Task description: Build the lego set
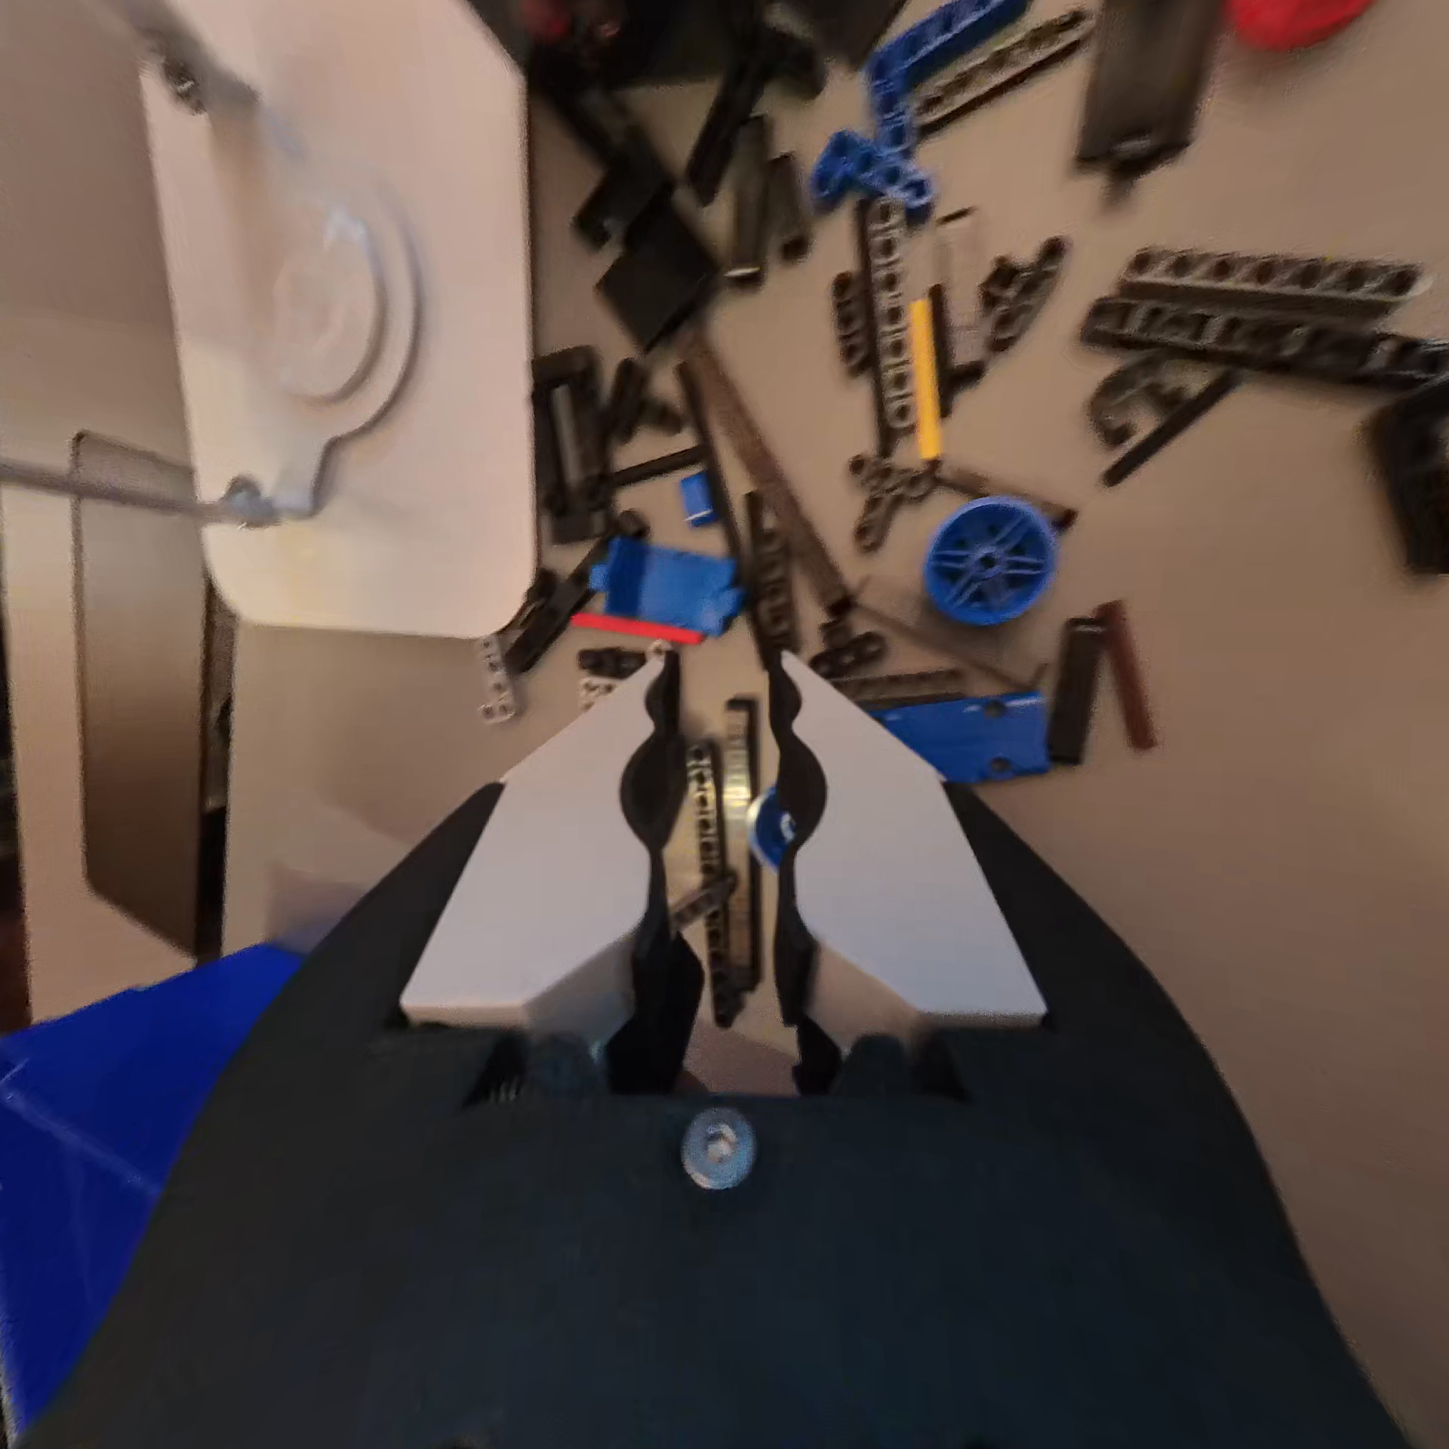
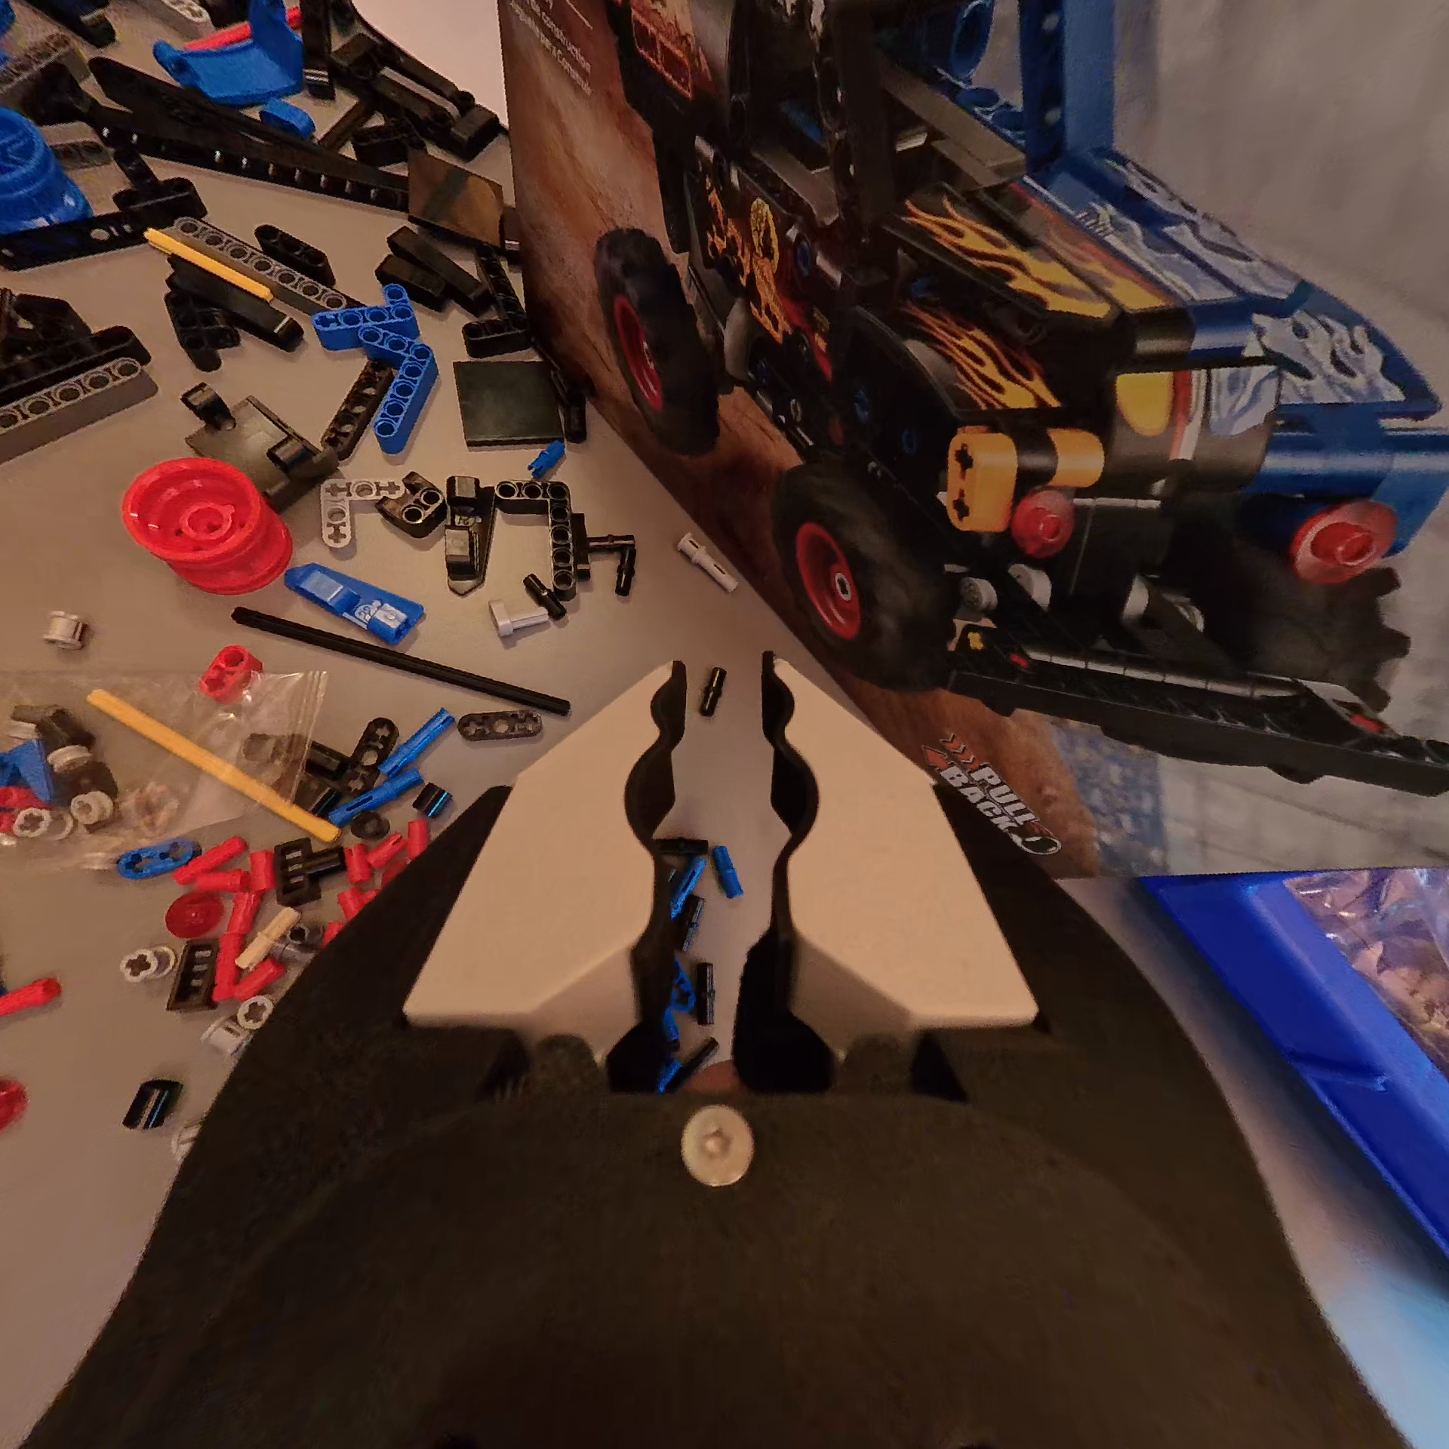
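Loose plastic lego pieces lay scattered flat, unassembled. In the left wrist view, a blue spoked wheel hub (image 1: 989, 561) sat at three o'clock, tilted on its edge, and a thin yellow axle rod (image 1: 927, 378) lay at one o'clock beside black holed beams (image 1: 892, 329). In the right wrist view, a red wheel hub (image 2: 205, 524) rested at nine o'clock, small red connector pins (image 2: 235, 925) strewn at eight o'clock.

Lego pieces (image 2: 376, 345) scattered on table (image 2: 94, 1223)
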`<state>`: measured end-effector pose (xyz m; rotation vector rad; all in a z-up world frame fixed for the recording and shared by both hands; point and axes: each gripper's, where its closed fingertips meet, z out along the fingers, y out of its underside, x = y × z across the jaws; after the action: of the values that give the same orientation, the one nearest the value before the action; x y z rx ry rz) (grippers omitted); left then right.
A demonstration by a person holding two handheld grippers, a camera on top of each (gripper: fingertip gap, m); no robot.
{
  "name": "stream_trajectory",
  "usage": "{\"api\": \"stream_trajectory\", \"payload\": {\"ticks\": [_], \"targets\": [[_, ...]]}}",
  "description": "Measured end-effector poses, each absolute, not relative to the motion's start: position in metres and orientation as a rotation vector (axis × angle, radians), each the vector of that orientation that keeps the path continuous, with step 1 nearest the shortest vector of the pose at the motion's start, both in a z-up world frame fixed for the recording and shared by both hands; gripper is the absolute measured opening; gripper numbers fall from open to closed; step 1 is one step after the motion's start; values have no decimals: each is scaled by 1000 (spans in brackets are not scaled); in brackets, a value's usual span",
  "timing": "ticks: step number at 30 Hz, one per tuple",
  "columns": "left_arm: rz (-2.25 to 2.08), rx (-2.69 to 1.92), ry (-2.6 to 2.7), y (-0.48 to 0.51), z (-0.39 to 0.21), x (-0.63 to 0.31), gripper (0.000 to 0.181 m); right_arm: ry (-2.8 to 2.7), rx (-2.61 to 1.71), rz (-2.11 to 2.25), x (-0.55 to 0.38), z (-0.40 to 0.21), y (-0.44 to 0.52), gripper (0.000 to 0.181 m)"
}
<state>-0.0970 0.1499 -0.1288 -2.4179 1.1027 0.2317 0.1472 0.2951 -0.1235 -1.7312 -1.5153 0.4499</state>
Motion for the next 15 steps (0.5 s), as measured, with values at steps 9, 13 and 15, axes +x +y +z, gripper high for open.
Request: {"api": "stream_trajectory", "payload": {"ticks": [9,13,15], "targets": [[127,-2494,1176,141,-159,-86,19,-1518,-1725,442,147,-124,295,18],[139,-2534,1164,138,-160,-97,19,-1525,-1723,441,147,-124,294,18],[116,-2516,1116,144,-156,-96,17,-1525,-1721,440,146,-124,294,18]]}}
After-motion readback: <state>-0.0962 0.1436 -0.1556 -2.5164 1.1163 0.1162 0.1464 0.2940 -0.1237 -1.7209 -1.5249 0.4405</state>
